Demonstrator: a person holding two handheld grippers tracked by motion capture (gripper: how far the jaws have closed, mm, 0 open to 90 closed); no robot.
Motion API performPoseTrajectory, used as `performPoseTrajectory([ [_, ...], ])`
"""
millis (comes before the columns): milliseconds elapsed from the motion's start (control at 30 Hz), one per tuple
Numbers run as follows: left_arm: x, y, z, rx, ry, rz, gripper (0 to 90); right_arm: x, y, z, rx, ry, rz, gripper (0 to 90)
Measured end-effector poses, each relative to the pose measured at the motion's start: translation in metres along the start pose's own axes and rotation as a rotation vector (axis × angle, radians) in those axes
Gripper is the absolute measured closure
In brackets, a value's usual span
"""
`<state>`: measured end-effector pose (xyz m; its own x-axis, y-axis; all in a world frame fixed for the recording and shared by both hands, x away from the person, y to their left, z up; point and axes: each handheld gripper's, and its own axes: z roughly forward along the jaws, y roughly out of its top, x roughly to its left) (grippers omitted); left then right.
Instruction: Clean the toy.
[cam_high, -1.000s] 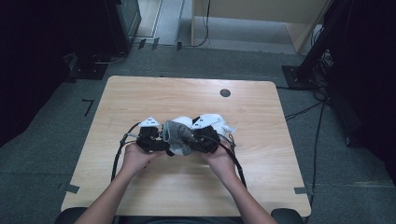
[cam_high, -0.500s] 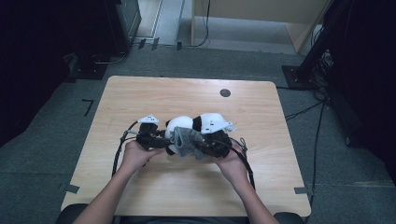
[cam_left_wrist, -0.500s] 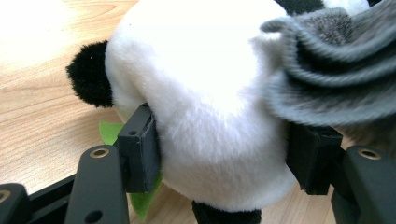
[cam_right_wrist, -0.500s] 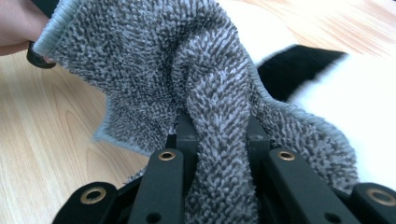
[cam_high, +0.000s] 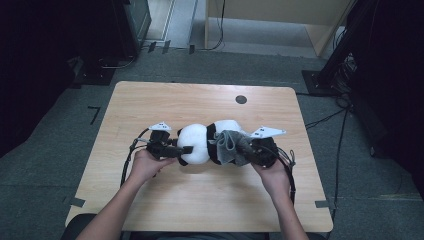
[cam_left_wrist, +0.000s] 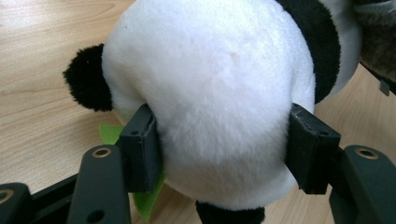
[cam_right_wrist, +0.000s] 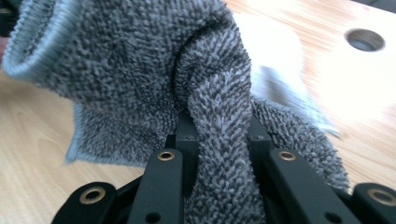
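While lying mid-desk (cam_high: 150, 100): plush panda (cam_high: 200, 142), squeezed at its white rump between jaws of left hand-held gripper (cam_left_wrist: 219, 140); grey towel (cam_right_wrist: 140, 65), draped against panda's other end, pinched in a fold by right hand-held gripper (cam_right_wrist: 218, 135).

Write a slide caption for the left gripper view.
Left gripper clamps a plush panda on the wooden table.
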<state>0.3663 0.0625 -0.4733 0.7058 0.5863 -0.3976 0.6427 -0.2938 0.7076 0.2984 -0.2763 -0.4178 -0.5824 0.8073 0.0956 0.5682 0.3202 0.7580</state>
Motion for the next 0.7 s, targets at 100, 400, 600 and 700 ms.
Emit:
performPoseTrajectory([
  [100, 0.000, -0.001, 0.000, -0.003, -0.002, 0.000, 36.7, -0.011, -0.004, -0.003, 0.000, -0.025, 0.017, 75.2],
  [400, 0.001, -0.002, 0.000, -0.010, -0.005, 0.004, 36.3, -0.032, -0.014, -0.004, 0.001, -0.068, 0.078, 75.1],
  [600, 0.000, -0.002, 0.000, -0.010, -0.004, 0.002, 35.8, -0.044, -0.019, -0.007, -0.011, -0.087, 0.126, 75.1],
  [700, -0.001, 0.000, 0.000, -0.007, -0.002, 0.002, 35.8, -0.042, -0.012, -0.019, -0.056, -0.085, 0.135, 75.2],
])
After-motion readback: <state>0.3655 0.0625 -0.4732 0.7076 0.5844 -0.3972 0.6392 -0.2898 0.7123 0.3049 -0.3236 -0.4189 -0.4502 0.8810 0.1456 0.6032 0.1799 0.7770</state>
